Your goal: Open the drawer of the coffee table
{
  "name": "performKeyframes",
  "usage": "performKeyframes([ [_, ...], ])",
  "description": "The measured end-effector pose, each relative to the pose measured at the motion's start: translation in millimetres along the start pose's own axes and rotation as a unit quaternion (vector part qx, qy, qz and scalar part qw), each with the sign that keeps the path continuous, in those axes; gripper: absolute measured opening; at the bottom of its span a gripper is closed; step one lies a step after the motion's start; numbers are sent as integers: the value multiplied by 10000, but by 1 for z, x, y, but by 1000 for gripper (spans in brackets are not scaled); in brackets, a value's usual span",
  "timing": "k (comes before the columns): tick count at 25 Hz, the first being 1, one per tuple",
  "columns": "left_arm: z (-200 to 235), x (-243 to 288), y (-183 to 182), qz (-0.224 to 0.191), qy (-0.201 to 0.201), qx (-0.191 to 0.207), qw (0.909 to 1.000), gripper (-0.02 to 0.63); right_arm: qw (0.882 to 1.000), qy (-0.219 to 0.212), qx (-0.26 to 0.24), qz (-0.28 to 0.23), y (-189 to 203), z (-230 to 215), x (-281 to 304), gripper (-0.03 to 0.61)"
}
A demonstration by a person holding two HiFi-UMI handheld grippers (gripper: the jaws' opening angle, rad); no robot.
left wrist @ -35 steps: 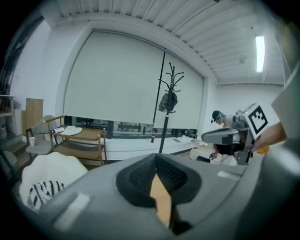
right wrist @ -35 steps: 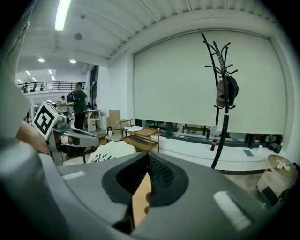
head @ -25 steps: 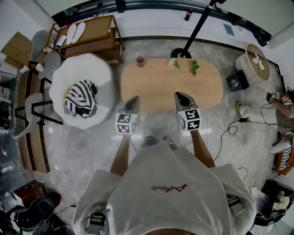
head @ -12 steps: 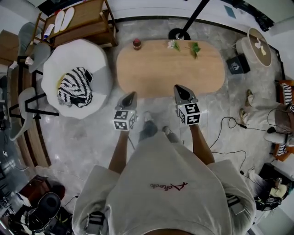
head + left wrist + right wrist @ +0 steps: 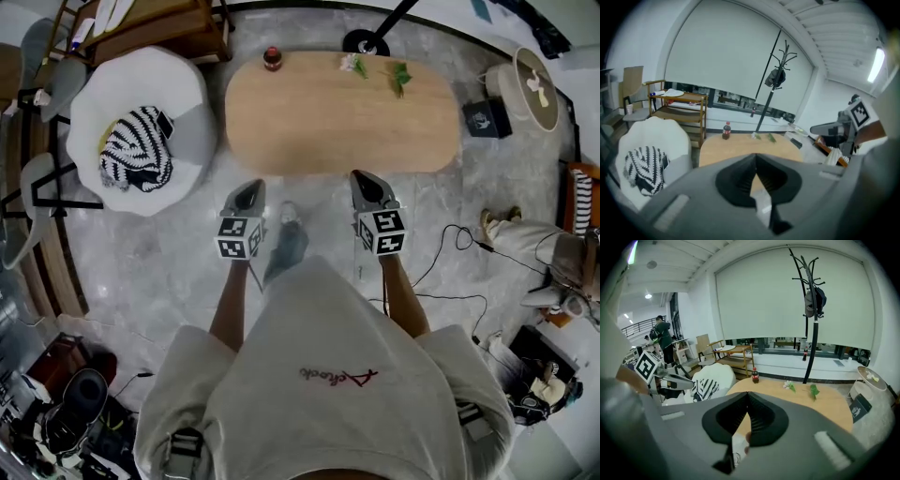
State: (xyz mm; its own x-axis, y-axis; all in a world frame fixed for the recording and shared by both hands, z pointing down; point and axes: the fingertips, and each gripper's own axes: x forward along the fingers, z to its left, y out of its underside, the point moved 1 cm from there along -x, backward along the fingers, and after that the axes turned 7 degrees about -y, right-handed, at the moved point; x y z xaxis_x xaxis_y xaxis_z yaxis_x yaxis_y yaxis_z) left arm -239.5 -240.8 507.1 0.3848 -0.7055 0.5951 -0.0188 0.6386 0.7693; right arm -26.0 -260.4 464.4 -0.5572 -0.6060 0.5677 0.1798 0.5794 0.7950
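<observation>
The coffee table (image 5: 342,112) is a long oval with a light wood top, lying crosswise just ahead of me. No drawer shows in any view. My left gripper (image 5: 251,185) hangs over the floor just short of the table's near edge, jaws shut and empty. My right gripper (image 5: 361,175) is level with it further right, its tip at the near edge, also shut with nothing held. In the left gripper view the left gripper (image 5: 756,155) points over the tabletop (image 5: 740,145). The right gripper (image 5: 748,393) does the same in its own view, facing the tabletop (image 5: 825,404).
On the table's far side stand a small bottle (image 5: 273,58), a flower (image 5: 353,64) and a green leaf (image 5: 399,75). A white armchair (image 5: 178,84) with a striped cloth (image 5: 136,150) sits left of the table. A coat stand base (image 5: 366,42) lies behind, a cable (image 5: 441,262) on the floor at right.
Both grippers have sunk and now sit before the table's near edge instead of over the top. The table has slid up in the head view.
</observation>
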Motion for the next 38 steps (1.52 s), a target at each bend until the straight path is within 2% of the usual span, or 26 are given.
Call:
performKeyframes([
  [5,-1,-12,33,211,-194,42,9996,0,9998,-32,184,40,37,-3,-10,5],
  [11,-40,-41,84,374,-304,145,9987,0,9992,-57,401,76,103,4,-58,5],
  [21,-146,-130,139,83,-329,482,9983,0,9988,-46,326,-360,167,32,-183,5],
  [27,-181,-176,163,-166,-461,558,9972,0,9984,-40,202,-527,193,44,-236,5],
  [32,-186,-184,180,-56,-491,469,9977,0,9984,-64,288,-476,208,50,-242,5],
  [38,-168,-146,167,176,-319,459,9983,0,9982,-4,483,-366,195,38,-206,5],
])
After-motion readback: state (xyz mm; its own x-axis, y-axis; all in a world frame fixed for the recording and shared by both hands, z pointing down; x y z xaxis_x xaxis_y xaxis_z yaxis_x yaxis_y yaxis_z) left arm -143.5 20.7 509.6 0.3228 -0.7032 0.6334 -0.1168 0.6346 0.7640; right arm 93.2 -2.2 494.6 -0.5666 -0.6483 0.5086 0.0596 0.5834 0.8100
